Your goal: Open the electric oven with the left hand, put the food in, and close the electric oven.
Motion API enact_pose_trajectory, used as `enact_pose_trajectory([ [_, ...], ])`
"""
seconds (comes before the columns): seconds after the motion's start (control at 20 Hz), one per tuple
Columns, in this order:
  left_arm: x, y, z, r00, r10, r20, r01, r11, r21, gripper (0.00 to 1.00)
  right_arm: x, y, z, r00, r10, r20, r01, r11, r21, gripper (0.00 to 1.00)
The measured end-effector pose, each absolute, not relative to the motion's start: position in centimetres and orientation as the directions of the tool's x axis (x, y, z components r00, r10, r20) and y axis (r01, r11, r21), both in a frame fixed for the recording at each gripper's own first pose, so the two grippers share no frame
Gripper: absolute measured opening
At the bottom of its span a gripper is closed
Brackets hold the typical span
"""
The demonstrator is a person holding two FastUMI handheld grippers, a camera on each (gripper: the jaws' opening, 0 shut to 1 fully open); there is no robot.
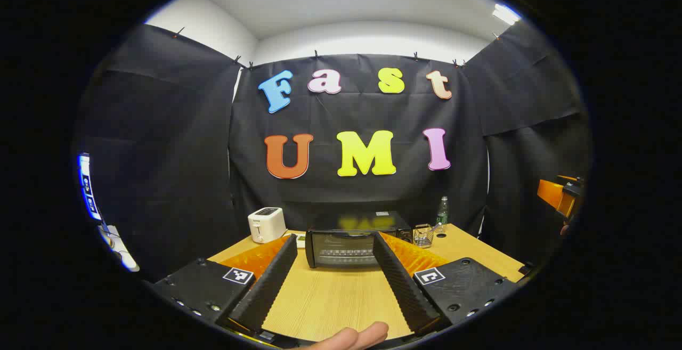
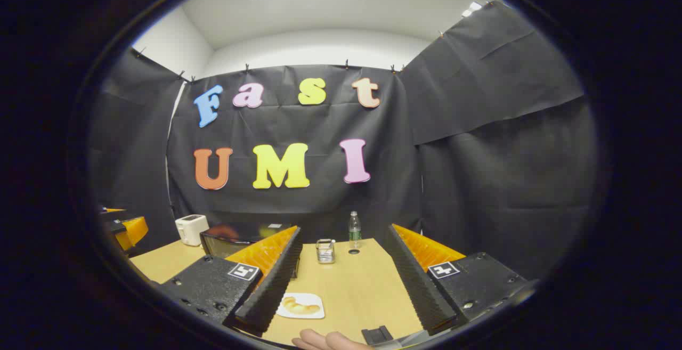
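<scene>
In the left gripper view, the left gripper (image 1: 334,275) hangs above the wooden table (image 1: 330,302), fingers spread wide and empty, framing the closed oven (image 1: 356,241) at the table's far side. A white toaster (image 1: 266,224) stands left of the oven, a wire basket (image 1: 423,235) and bottle (image 1: 441,212) right. In the right gripper view, the right gripper (image 2: 346,273) is likewise wide open and empty; the pastry (image 2: 301,305) lies on a white plate (image 2: 314,314) just beside its left finger, the oven (image 2: 234,241) far left.

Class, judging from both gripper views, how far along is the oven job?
Nothing looks done: the electric oven has its door shut. The open left gripper faces it, holding nothing. The food lies on its plate before the open right gripper. Opening, loading and closing remain.
</scene>
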State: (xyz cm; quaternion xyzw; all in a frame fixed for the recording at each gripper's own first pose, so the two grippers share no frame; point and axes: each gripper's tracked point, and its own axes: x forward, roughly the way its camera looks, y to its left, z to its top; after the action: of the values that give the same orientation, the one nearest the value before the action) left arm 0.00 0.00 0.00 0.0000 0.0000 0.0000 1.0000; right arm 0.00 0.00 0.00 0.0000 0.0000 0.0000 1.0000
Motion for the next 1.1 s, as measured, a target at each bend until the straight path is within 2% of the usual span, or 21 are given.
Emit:
enact_pose_trajectory([
  [0.55,1.2,-0.9,1.2,0.999,-0.032,0.022,0.032,0.999,-0.003,0.94,-1.1,0.3,0.5,0.999,0.039,0.035,-0.039,0.999,0.013,0.96],
  [0.85,5.6,-1.4,0.2,0.999,-0.048,-0.023,0.047,0.998,-0.036,0.94,-0.7,-1.5,-0.8,1.0,0.019,0.02,-0.02,0.999,0.048,0.96],
  [1.1,10.7,-3.4,-1.5,0.992,-0.116,-0.056,0.113,0.992,-0.058,0.93,-0.3,-3.0,-2.4,1.0,0.014,0.016,-0.016,0.996,0.092,0.96],
])
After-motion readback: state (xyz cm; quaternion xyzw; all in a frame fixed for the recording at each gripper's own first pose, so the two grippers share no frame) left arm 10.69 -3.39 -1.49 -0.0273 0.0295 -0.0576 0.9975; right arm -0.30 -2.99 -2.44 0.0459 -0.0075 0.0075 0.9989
